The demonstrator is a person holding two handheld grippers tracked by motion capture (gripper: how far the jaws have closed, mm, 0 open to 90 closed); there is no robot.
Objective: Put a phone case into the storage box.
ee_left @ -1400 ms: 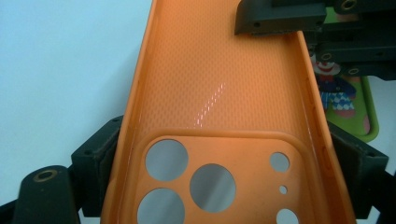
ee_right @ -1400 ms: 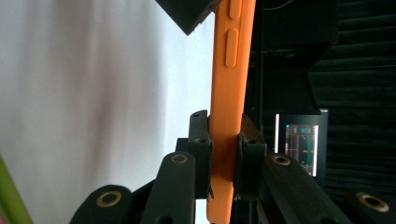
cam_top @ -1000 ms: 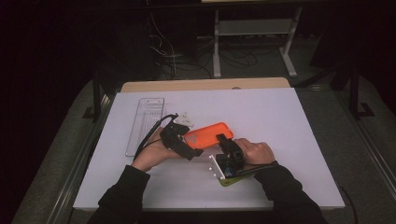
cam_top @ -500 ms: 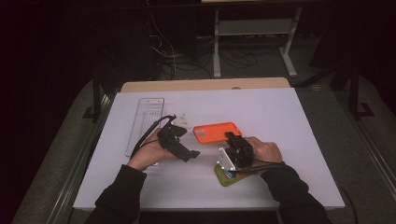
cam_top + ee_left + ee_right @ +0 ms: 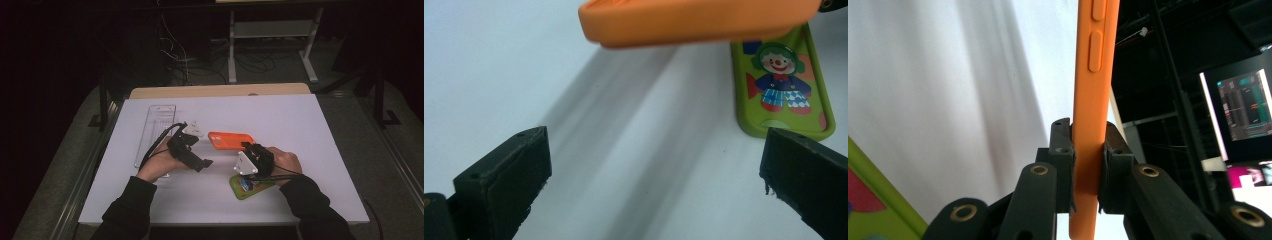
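Progress looks partial, we judge: our right hand-held gripper [image 5: 1087, 165] pinches the orange phone case [image 5: 231, 140] by its edge, lifted off the white table [image 5: 300, 120]. At its five o'clock lies the green clown-print case [image 5: 785, 80]. Our left hand-held gripper [image 5: 654, 175] hangs spread, empty.

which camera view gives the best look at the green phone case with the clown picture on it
The left gripper view: the flat green clown-printed phone case lies face-up, print sharp. The high view shows it small, half under the right gripper; the right gripper view catches one green corner.
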